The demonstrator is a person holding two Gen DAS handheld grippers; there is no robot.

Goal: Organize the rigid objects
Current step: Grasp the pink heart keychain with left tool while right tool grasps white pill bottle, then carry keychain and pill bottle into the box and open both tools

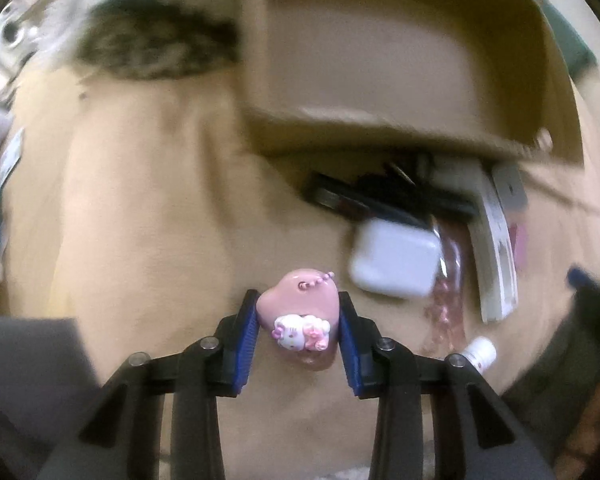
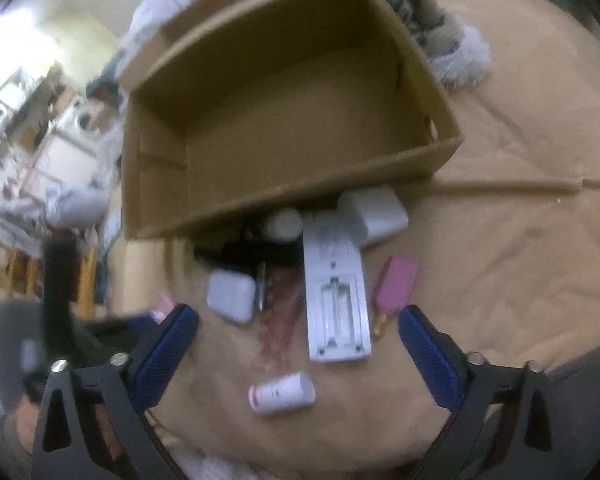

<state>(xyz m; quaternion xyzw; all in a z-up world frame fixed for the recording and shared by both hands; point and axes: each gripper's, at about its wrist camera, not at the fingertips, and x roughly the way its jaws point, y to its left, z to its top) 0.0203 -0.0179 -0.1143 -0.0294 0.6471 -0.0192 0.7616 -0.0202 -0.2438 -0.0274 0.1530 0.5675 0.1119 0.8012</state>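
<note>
The left gripper (image 1: 299,330) had its blue pads against both sides of a glossy pink heart-shaped charm with a small white cat figure (image 1: 300,318), gripping it on the tan cloth-covered surface (image 1: 140,208). The right gripper (image 2: 298,354) hung spread wide and empty over a small white cylindrical bottle (image 2: 282,393) and a white remote lying face down (image 2: 336,300). Beyond them sat an open brown cardboard box (image 2: 268,128).

**Tan cloth underfoot, cluttered room beyond**

A wrinkled tan cloth (image 2: 520,240) covers the whole work surface; a shaggy white and dark-striped throw (image 2: 432,28) lies bunched at its far edge; beyond, in the right wrist view, a pale cream wall (image 2: 72,12) glows under bright light at upper left; blurred white furniture (image 2: 56,152) and wooden railings (image 2: 4,272) crowd the left side.
</note>
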